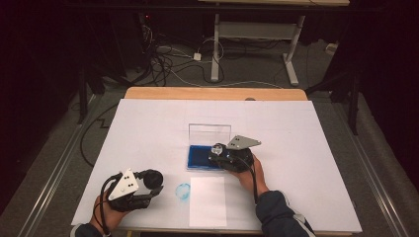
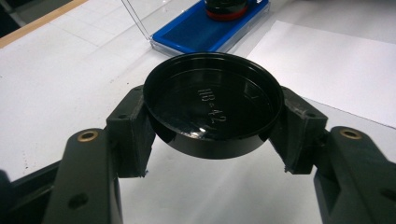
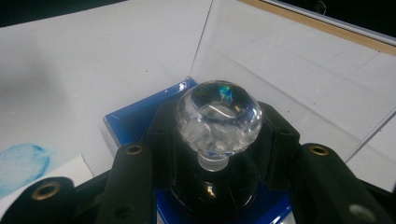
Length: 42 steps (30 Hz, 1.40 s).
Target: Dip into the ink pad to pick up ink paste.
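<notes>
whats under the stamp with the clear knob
The stamp, held by the right tongs, stands on the blue ink pad in its open clear case. Its printing face is covered.

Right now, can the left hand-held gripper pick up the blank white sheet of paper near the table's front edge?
Probably not: the left hand-held gripper is shut on a round black lid, though the white paper sheet lies uncovered beside it.

My left gripper [image 2: 210, 154]: black, holding a glossy black lid [image 2: 212, 105]
Stamp [image 3: 218, 122]: clear faceted knob, black body
Ink pad [image 1: 200, 157]: deep blue
Paper [image 1: 207, 201]: white
Stamped mark [image 1: 183, 191]: pale blue ring
Table [image 1: 148, 128]: white
</notes>
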{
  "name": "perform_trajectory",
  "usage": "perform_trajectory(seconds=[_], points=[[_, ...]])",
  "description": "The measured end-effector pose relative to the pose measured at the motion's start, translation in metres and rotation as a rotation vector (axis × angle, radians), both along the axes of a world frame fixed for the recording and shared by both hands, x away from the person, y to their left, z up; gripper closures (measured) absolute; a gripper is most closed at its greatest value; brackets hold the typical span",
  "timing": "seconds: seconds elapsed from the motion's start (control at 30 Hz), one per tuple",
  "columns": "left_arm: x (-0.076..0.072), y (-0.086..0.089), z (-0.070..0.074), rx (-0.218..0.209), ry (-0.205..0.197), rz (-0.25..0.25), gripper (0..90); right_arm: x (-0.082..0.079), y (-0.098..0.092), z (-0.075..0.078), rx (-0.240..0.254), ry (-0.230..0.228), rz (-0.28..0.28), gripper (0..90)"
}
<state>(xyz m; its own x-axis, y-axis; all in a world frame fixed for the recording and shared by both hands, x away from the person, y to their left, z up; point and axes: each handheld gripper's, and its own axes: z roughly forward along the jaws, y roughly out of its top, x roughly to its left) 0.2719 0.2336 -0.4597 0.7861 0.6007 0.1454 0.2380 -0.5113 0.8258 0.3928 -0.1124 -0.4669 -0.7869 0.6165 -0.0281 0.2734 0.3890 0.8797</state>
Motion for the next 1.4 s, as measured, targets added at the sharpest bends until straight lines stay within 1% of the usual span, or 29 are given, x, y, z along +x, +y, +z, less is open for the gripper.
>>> perform_trajectory(seconds=[0.07, 0.13, 0.2, 0.3, 0.43, 0.5, 0.53, 0.57, 0.67, 0.73, 0.77, 0.8, 1.0, 1.13, 1.4], points=[[0.0, 0.0, 0.0, -0.001, 0.002, 0.001, 36.2, 0.0, 0.0, 0.0, 0.001, 0.006, 0.001, 56.7], [0.0, 0.0, 0.0, -0.001, 0.001, 0.0, 36.2, 0.0, 0.001, 0.0, -0.007, 0.002, -0.001, 56.7], [0.001, 0.0, 0.0, -0.002, 0.001, -0.001, 36.2, 0.0, 0.0, 0.0, -0.002, 0.006, -0.001, 56.7], [0.001, -0.001, -0.001, -0.001, 0.003, -0.002, 36.2, 0.001, 0.0, 0.003, -0.014, 0.008, 0.005, 56.6], [0.001, -0.001, -0.001, -0.003, 0.005, -0.004, 36.2, 0.001, -0.001, 0.005, -0.008, -0.004, 0.001, 56.6], [0.002, -0.001, -0.001, -0.002, 0.005, -0.004, 36.2, 0.0, -0.002, 0.009, 0.009, -0.015, -0.002, 56.5], [0.002, -0.001, -0.001, 0.0, 0.005, -0.003, 36.3, 0.0, -0.003, 0.012, 0.009, -0.02, -0.003, 56.5], [0.002, -0.001, -0.001, -0.001, 0.005, -0.004, 36.2, 0.0, -0.003, 0.015, 0.008, -0.027, -0.005, 56.6], [0.002, -0.002, 0.0, 0.004, 0.002, -0.007, 36.3, -0.002, -0.006, 0.027, 0.03, -0.05, -0.003, 56.6], [0.002, -0.002, 0.0, 0.003, 0.003, -0.006, 36.2, -0.004, -0.007, 0.033, 0.03, -0.059, 0.0, 56.6], [0.002, -0.002, -0.001, 0.003, 0.003, -0.005, 36.2, -0.004, -0.007, 0.034, 0.029, -0.069, 0.001, 56.6], [0.002, -0.002, -0.001, 0.001, 0.003, -0.005, 36.2, -0.004, -0.007, 0.035, 0.034, -0.068, -0.001, 56.6], [0.001, -0.002, 0.0, 0.0, 0.002, -0.007, 36.2, -0.003, -0.009, 0.034, 0.045, -0.058, -0.006, 56.6], [0.001, -0.002, 0.0, 0.003, 0.002, -0.008, 36.2, -0.005, -0.007, 0.034, 0.039, -0.063, 0.004, 56.6], [0.002, -0.002, 0.0, 0.003, 0.003, -0.009, 36.2, -0.008, -0.006, 0.034, 0.05, -0.062, 0.01, 56.6]])
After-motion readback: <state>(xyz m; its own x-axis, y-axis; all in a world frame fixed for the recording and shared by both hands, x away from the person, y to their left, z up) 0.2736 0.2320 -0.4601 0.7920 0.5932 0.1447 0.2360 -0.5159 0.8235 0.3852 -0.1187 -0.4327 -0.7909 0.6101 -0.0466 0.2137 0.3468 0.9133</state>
